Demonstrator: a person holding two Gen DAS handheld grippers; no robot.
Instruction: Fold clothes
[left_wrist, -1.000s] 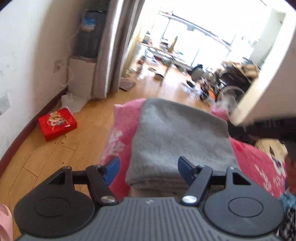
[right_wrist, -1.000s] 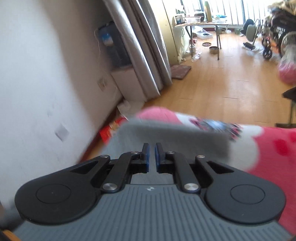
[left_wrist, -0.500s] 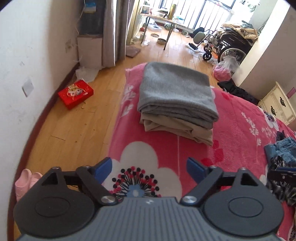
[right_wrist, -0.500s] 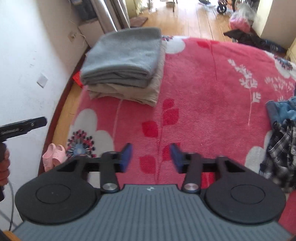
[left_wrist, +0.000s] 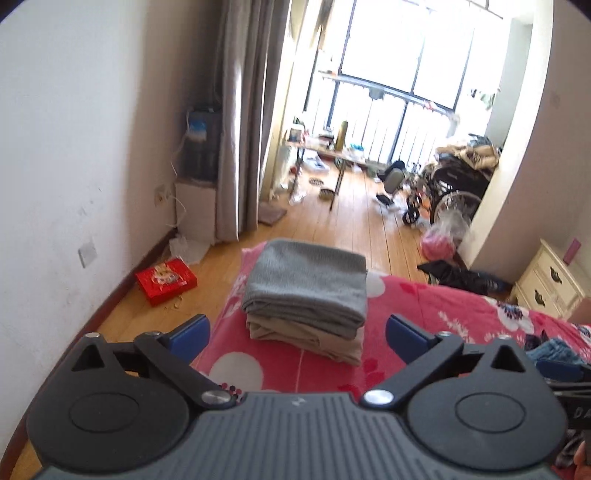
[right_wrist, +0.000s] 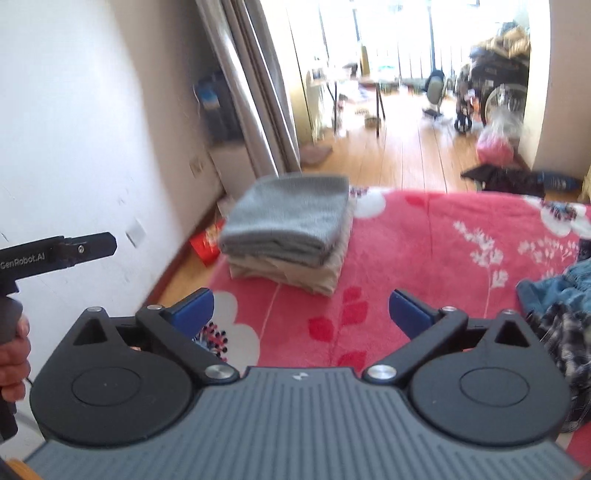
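Observation:
A folded grey garment (left_wrist: 306, 284) lies on top of a folded beige garment (left_wrist: 306, 338) at the far left corner of the bed; the stack also shows in the right wrist view (right_wrist: 291, 218). My left gripper (left_wrist: 297, 334) is open and empty, held back from the stack. My right gripper (right_wrist: 300, 310) is open and empty, also short of the stack. Unfolded clothes lie at the right: blue denim (right_wrist: 554, 288) and a plaid garment (right_wrist: 565, 339).
The bed has a pink floral blanket (right_wrist: 424, 258). A white wall runs along the left. A red box (left_wrist: 166, 280) lies on the wooden floor beside the bed. The left gripper's body (right_wrist: 55, 253) shows at the left of the right wrist view. A white nightstand (left_wrist: 550, 284) stands at the right.
Both grippers have pulled back from the grey-and-beige stack and tilted up. The right gripper, shut a second ago, has opened wide. The stack stays put.

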